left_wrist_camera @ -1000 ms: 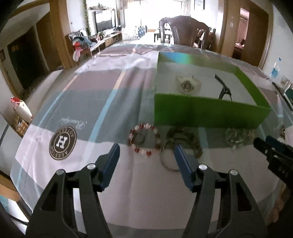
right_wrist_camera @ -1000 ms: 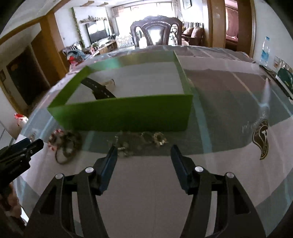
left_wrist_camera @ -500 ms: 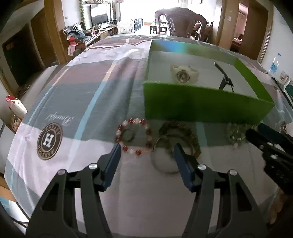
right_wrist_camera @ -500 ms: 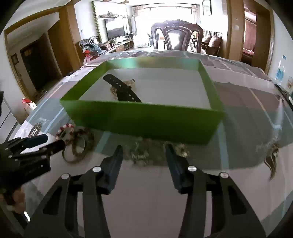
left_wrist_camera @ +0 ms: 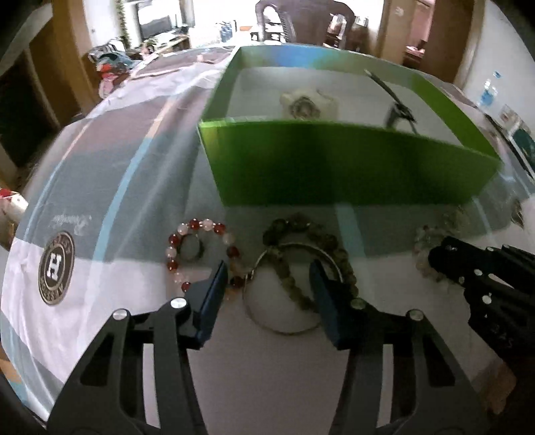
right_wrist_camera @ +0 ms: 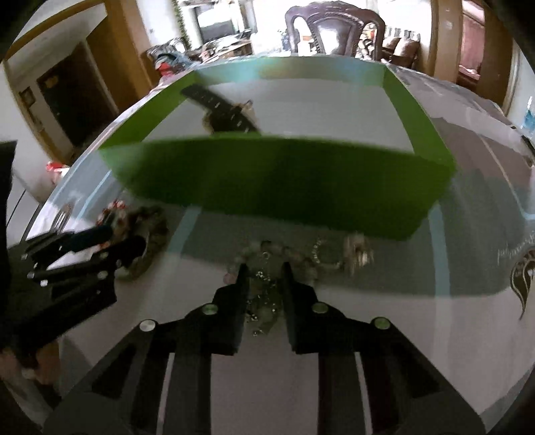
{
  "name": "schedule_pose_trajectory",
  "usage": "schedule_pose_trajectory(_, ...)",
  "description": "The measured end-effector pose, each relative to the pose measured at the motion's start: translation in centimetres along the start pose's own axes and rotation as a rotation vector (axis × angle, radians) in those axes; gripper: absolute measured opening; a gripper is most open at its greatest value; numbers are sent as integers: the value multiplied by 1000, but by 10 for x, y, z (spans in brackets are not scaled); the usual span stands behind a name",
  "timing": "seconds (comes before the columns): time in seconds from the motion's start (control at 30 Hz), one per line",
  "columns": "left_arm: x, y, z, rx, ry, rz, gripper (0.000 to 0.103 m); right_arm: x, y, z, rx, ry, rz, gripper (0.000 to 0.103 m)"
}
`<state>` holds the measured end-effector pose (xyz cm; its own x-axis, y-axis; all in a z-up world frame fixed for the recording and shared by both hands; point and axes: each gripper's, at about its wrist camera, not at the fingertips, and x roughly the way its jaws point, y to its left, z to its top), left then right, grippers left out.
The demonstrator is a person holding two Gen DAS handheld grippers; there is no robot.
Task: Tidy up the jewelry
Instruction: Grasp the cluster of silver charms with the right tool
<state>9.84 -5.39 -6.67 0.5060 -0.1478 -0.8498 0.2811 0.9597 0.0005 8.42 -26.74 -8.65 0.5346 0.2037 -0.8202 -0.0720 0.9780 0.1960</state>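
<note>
A green box (left_wrist_camera: pixel 347 164) stands on the table with a white watch (left_wrist_camera: pixel 307 103) and a black-strap watch (left_wrist_camera: pixel 394 100) inside. In front of it lie a red-and-white bead bracelet (left_wrist_camera: pixel 200 251), a brown bead bracelet (left_wrist_camera: pixel 311 241) and a silver bangle (left_wrist_camera: pixel 291 287). My left gripper (left_wrist_camera: pixel 269 277) is open, its fingers either side of the bangle and brown beads. My right gripper (right_wrist_camera: pixel 265 272) is half closed around a clear crystal bracelet and chain (right_wrist_camera: pixel 291 257); the jaws do not visibly pinch it. The box (right_wrist_camera: pixel 277 180) also shows in the right wrist view.
The table wears a white, grey and blue cloth with round logos (left_wrist_camera: pixel 56 271). A dark wooden chair (right_wrist_camera: pixel 334 30) stands beyond the far edge. The right gripper's body (left_wrist_camera: pixel 485 287) is close to my left gripper's right side.
Both grippers have moved forward and down toward the jewelry. The right jaws have narrowed around the crystal bracelet. The left fingers now straddle the bangle.
</note>
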Motion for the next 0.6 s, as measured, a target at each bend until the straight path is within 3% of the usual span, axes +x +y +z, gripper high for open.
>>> schedule_pose_trajectory(0.1, -10, -3, -14, 33, 15, -42, 50, -14, 1, -10, -11, 29, 32, 22)
schedule_pose_trajectory(0.3, -28, 5, -16, 16, -28, -48, 51, -39, -10, -1, -14, -77, -97, 24)
schedule_pose_trajectory(0.4, -28, 11, -5, -12, -48, -22, 54, -31, -24, 13, 27, -124, -150, 24)
schedule_pose_trajectory(0.6, -17, 22, 4, -50, -33, -3, 54, -5, -23, 28, 5, -85, -183, 24)
